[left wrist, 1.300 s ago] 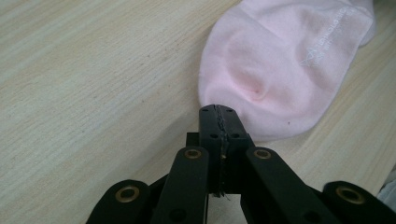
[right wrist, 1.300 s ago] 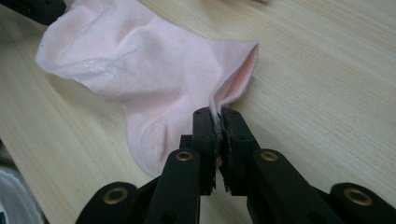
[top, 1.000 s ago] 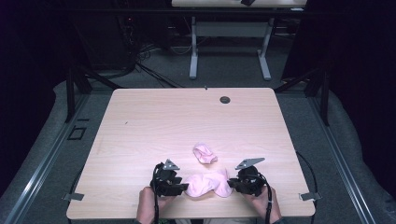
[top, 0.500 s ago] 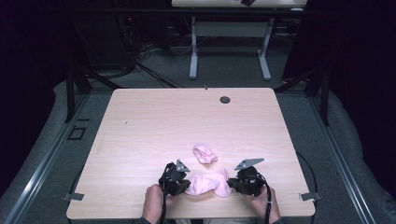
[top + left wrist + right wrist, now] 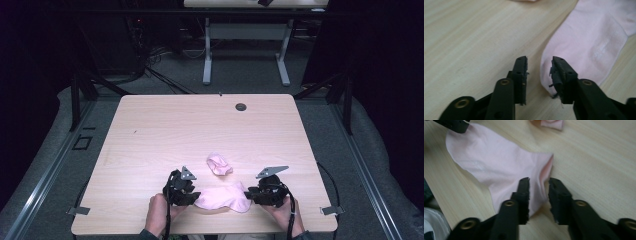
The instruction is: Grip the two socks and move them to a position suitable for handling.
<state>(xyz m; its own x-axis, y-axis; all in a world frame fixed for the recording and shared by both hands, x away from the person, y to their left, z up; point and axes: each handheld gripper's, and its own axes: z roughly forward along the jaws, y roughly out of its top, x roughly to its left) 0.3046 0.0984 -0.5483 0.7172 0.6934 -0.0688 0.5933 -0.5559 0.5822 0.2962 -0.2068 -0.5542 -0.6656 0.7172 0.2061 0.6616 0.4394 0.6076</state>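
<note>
At the tabletop's near edge, the flat pale-pink fabric sock lies between both grippers; left gripper and right gripper fingers, having just opened, stand spread at its opposite ends, pinching nothing.

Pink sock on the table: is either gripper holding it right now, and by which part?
Nothing is held. Both grippers' jaws have just been opening: the left gripper beside one end of the flat pink sock, the right gripper straddling the other end.
</note>
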